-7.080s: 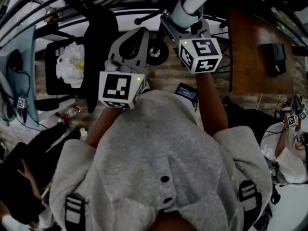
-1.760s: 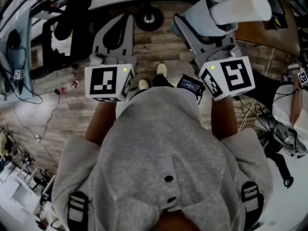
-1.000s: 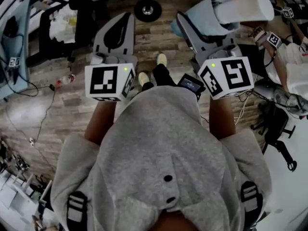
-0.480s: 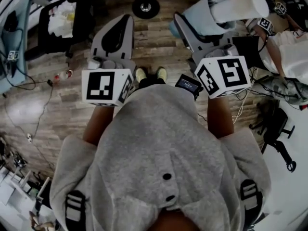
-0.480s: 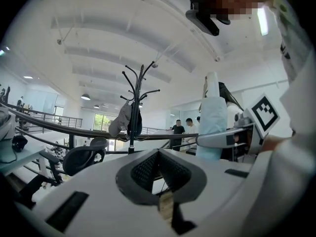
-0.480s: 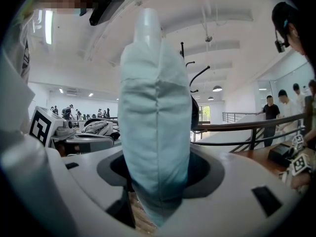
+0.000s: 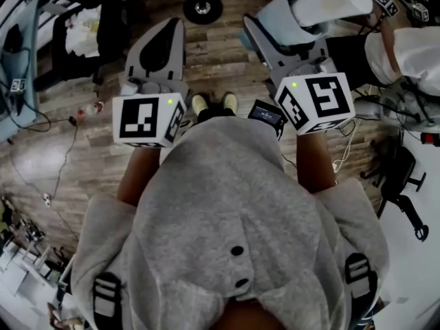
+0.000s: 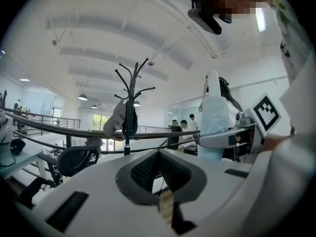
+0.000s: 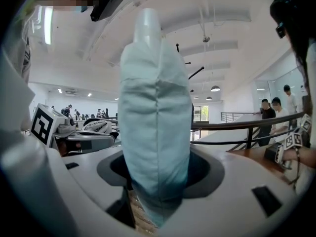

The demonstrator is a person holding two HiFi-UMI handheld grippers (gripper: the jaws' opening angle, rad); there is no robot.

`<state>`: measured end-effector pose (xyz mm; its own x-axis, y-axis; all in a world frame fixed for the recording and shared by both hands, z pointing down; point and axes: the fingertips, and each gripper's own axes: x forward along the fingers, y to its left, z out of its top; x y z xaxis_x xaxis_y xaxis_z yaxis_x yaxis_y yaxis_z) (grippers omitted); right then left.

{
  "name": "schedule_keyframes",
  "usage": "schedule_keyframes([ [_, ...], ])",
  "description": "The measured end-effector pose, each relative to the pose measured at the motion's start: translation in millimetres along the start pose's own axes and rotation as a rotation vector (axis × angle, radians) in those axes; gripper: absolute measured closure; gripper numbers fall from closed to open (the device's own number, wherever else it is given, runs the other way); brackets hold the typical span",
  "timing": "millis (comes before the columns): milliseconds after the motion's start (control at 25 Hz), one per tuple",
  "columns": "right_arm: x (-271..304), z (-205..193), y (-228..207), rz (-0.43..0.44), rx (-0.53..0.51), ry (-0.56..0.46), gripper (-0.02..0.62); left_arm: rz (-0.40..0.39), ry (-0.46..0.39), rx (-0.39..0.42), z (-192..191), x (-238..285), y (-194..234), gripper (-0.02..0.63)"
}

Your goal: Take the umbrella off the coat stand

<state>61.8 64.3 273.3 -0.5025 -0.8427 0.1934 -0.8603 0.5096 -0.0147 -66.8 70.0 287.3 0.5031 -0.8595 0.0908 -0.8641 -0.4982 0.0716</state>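
A folded light-blue umbrella (image 7: 323,2) with a white handle end lies between the jaws of my right gripper (image 7: 275,16), which is shut on it. In the right gripper view the umbrella (image 9: 155,122) stands upright and fills the middle, hiding most of the right gripper (image 9: 155,181) jaws. My left gripper (image 7: 173,26) is shut with nothing in it. The left gripper view looks past the left gripper (image 8: 160,174) to the black coat stand (image 8: 129,107), some way off, with a grey cap (image 8: 114,122) on it. The stand's round base (image 7: 199,5) shows on the wooden floor ahead.
A black office chair (image 8: 74,159) stands left of the stand before a curved railing (image 8: 59,130). People (image 8: 177,132) stand in the distance. A person in white (image 7: 405,53) is at the right, near a chair base (image 7: 405,184). Cables (image 7: 41,122) run over the floor.
Both grippers have drifted a little left in the head view, with the umbrella still gripped. The stand's base slid left and the person in white came further into view at the right.
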Motion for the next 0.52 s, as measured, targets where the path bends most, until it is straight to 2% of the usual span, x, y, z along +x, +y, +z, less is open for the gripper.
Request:
schedule_keyframes([
  [520, -6.7, 5.2, -4.2, -0.009, 0.001, -0.019, 0.327, -0.017, -0.013, 0.011, 3.7, 4.3, -10.5, 0.592],
])
